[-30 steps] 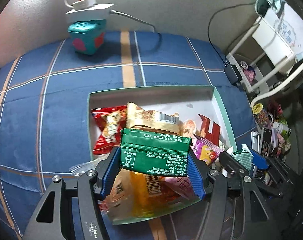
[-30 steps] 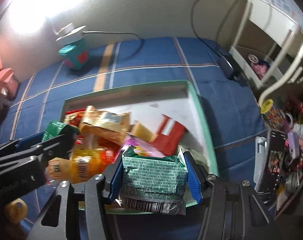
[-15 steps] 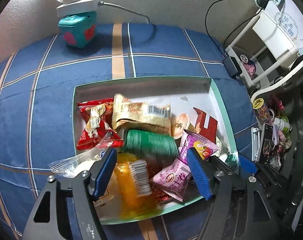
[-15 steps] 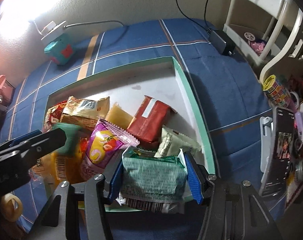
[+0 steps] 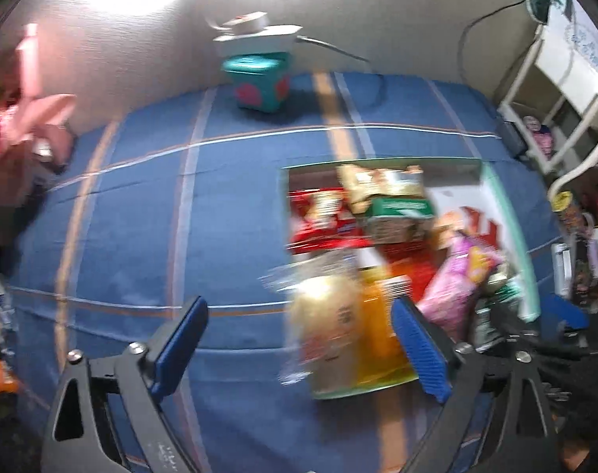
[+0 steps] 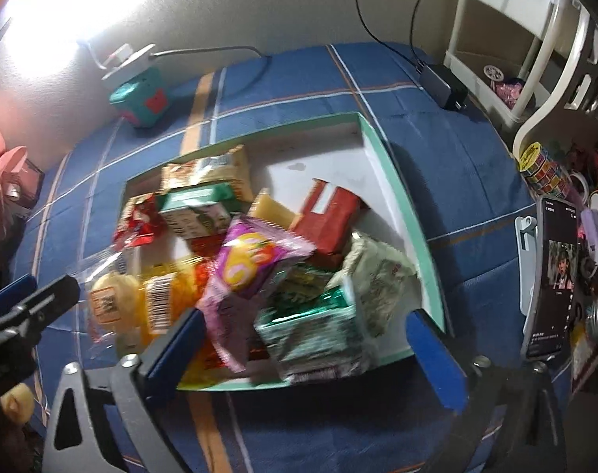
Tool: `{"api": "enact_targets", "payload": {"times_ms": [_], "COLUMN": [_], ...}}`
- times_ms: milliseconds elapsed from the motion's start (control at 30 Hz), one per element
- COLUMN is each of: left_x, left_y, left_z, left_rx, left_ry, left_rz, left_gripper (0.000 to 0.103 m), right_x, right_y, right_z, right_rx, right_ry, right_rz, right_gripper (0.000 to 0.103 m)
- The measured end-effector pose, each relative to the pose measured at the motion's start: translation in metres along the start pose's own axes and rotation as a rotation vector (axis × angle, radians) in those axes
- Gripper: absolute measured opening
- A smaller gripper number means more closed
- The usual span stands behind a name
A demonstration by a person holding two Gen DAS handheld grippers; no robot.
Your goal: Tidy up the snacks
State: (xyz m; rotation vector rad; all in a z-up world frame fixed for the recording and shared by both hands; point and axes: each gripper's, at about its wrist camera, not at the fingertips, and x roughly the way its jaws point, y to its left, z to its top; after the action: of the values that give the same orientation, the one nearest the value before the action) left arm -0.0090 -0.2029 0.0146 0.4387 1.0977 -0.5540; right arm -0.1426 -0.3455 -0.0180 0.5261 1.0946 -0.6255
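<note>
- Blue plaid cloth (image 6: 437, 181) covers the surface; pale wall behind, bright glare at upper left.
- Teal cube (image 6: 140, 101) at the wall edge, white power strip (image 5: 259, 33) on top of it with its cable running right.
- White shelf rack (image 6: 535, 31) at right; black adapter (image 6: 447, 86) near the cloth's right edge just beside it.
- Phone (image 6: 551, 276) on a stand plus small clutter along the right side; pink items at far left.
- Shallow box (image 6: 401, 201), green rim, white inside, sits on the cloth and holds the snacks.
- Box's far right corner is bare white floor; snacks crowd the left and near parts.
- Inside: red packet (image 6: 330, 216), pink packet (image 6: 251, 272), green packet (image 6: 198, 213) toward the back left, tan packet (image 6: 208, 171) at the far edge, orange packet (image 6: 165, 303) and clear-wrapped bun (image 6: 109, 303) at the near left, spilling over the rim.
- Green-and-silver packet (image 6: 318, 335) lies at the near right of the box, by the near rim.
- Right gripper (image 6: 303, 351) spread wide, nothing between the blue pads, straddling the box's near rim; that packet lies between them, untouched.
- Left gripper (image 5: 299, 339) also wide apart and empty, over the near left corner of the box; left wrist view motion-blurred.
- Wide bare cloth left of the box and behind it up to the wall.
</note>
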Motion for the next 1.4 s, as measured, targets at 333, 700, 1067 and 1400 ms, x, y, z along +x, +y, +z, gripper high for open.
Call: {"api": "enact_targets", "payload": {"times_ms": [333, 700, 1067, 1400], "left_x": [-0.009, 0.001, 0.0, 0.003], "left_y": [0.063, 0.092, 0.105, 0.097], "left_z": [-0.05, -0.09, -0.101, -0.105], "left_rx": [-0.047, -0.128, -0.16, -0.123], "left_ry": [-0.017, 0.027, 0.035, 0.053], "left_rz": [0.133, 0.144, 0.135, 0.154], "left_gripper": [0.095, 0.095, 0.095, 0.095], "right_x": [-0.013, -0.014, -0.006, -0.009], "right_y": [0.06, 0.101, 0.106, 0.101], "right_z": [-0.039, -0.08, -0.099, -0.1], "right_rx": [-0.065, -0.098, -0.11, -0.11], "right_ry": [-0.006, 0.016, 0.039, 0.007], "right_rz": [0.051, 0.065, 0.034, 0.016], "right_gripper": [0.103, 0.103, 0.103, 0.103]}}
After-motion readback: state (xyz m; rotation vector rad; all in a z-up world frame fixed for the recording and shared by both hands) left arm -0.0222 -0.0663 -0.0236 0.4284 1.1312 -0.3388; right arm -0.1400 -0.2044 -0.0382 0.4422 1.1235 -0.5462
